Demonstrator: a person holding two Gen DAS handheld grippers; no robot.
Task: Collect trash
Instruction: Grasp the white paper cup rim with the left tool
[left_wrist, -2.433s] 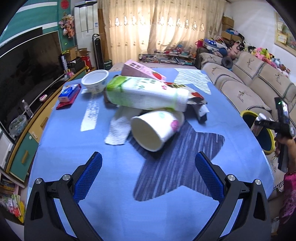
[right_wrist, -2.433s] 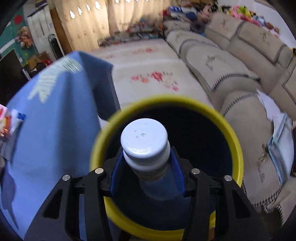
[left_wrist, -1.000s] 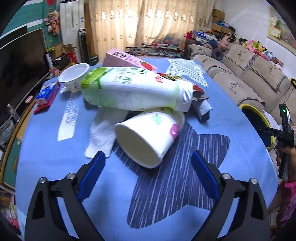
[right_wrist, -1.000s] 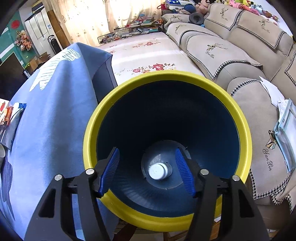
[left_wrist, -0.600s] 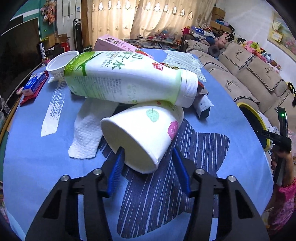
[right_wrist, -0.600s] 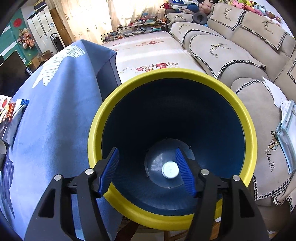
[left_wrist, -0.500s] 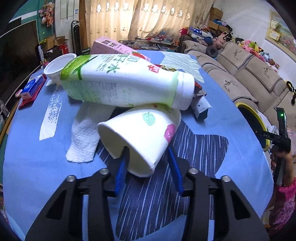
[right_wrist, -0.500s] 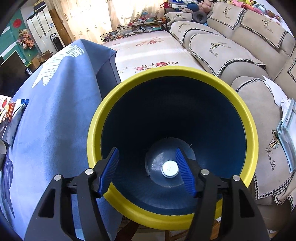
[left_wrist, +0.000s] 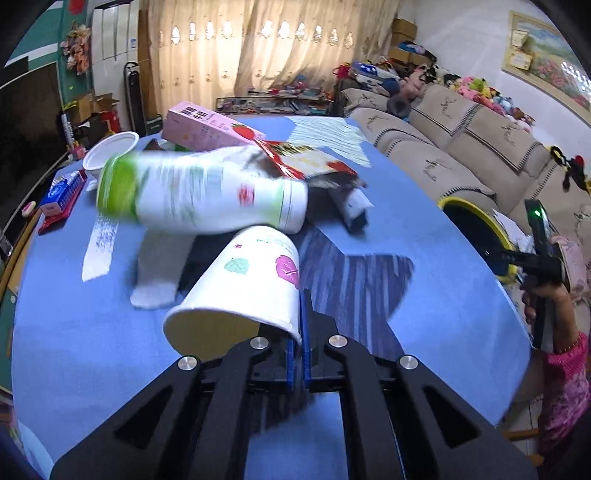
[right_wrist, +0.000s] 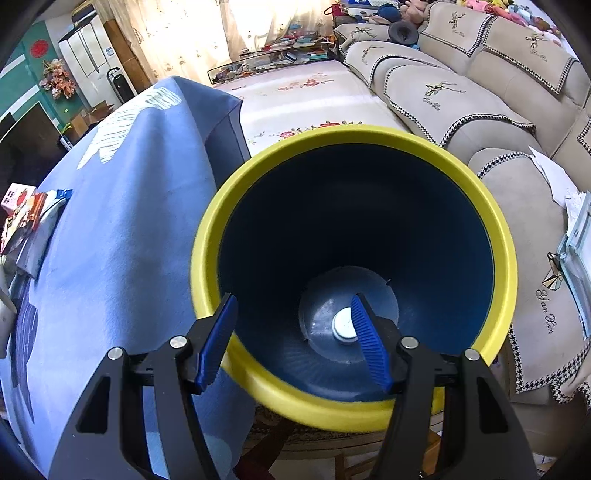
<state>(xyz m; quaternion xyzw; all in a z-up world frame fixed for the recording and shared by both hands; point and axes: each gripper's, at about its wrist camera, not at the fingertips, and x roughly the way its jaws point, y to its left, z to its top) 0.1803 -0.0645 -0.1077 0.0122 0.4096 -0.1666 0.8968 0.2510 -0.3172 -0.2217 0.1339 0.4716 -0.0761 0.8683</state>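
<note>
A white paper cup (left_wrist: 251, 284) with leaf prints lies on its side on the blue tablecloth (left_wrist: 92, 332). My left gripper (left_wrist: 300, 325) is shut on the right side of its rim. Just behind the cup lies a green-and-white bottle (left_wrist: 199, 195), blurred. A white napkin (left_wrist: 159, 273), a pink carton (left_wrist: 207, 127) and a red snack wrapper (left_wrist: 306, 158) lie around it. My right gripper (right_wrist: 295, 314) hangs open over the yellow-rimmed blue bin (right_wrist: 369, 133), nothing between its fingers. A white-capped bottle (right_wrist: 343, 326) stands on the bin's bottom.
A white bowl (left_wrist: 110, 149) and a blue packet (left_wrist: 61, 192) sit at the table's far left. The bin (left_wrist: 476, 229) stands off the table's right edge, in front of a beige sofa (right_wrist: 480, 74). A person's hand (left_wrist: 543, 295) holds the right gripper there.
My left jaws closed from wide apart onto the cup's rim, and the cup tipped. The bottle behind it shifted. The right gripper dropped its bottle into the bin earlier and stays open.
</note>
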